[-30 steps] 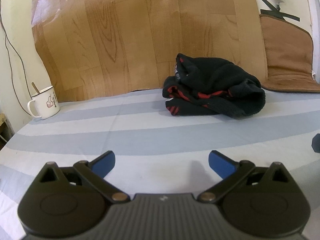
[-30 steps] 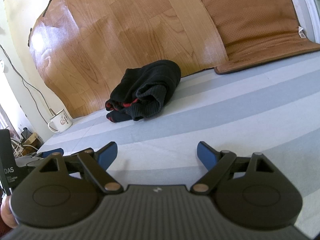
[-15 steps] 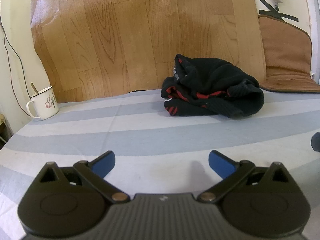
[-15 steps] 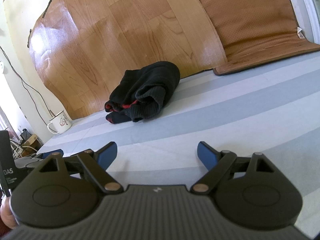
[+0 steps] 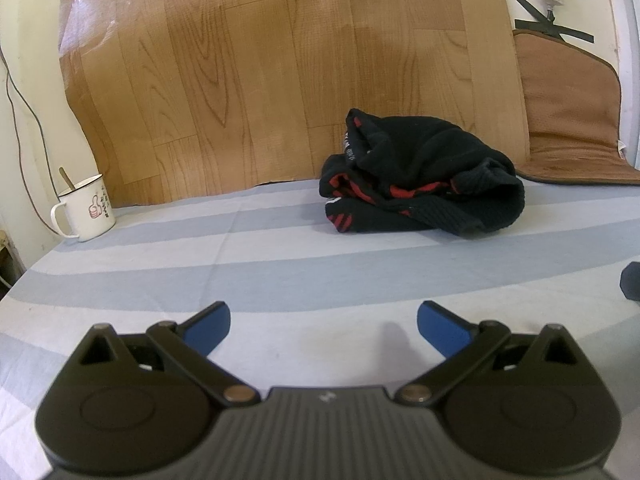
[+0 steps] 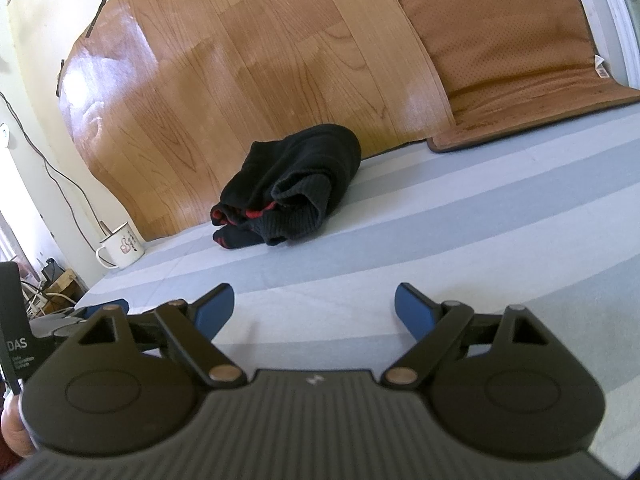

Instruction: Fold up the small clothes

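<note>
Little has shifted: our left gripper (image 5: pixel 323 322) and right gripper (image 6: pixel 314 308) stay spread, empty; ahead, the black garment (image 5: pixel 420 176) needs pinching at separate edges.

The letters "DAS" stood in white on a black panel (image 6: pixel 14 344) at the near left edge of the right wrist view; the smaller lines under them were too blurred to read. The mug (image 5: pixel 86 206) at the far left bore a red thumbs-up sign with unreadable characters beside it. White lettering on the black garment (image 5: pixel 420 176) was illegible.
</note>
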{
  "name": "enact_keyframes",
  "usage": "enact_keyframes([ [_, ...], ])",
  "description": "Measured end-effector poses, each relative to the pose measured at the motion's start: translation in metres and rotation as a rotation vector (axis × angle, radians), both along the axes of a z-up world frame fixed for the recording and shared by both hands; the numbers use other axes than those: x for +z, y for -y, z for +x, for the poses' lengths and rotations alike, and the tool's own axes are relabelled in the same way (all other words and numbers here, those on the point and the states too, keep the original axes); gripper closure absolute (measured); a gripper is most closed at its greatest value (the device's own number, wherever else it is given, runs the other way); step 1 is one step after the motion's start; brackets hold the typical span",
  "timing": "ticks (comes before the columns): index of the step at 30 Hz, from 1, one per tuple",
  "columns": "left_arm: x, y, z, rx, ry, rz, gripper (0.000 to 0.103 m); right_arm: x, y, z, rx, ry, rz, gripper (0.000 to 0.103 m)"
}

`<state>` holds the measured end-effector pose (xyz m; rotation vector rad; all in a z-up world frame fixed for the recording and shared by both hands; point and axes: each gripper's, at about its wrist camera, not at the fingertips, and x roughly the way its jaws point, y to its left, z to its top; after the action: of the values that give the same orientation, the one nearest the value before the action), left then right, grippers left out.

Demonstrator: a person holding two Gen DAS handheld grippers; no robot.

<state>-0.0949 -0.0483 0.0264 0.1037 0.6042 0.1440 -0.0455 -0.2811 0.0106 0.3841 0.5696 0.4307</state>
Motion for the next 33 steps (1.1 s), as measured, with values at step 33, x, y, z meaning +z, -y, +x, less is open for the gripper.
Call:
enact_keyframes([
  [33,0.0003,0.0,0.001,-0.007,-0.003,-0.005,0.0,0.001,-0.0004,-0.0002,-0.006,-0.003,-0.002,0.013],
])
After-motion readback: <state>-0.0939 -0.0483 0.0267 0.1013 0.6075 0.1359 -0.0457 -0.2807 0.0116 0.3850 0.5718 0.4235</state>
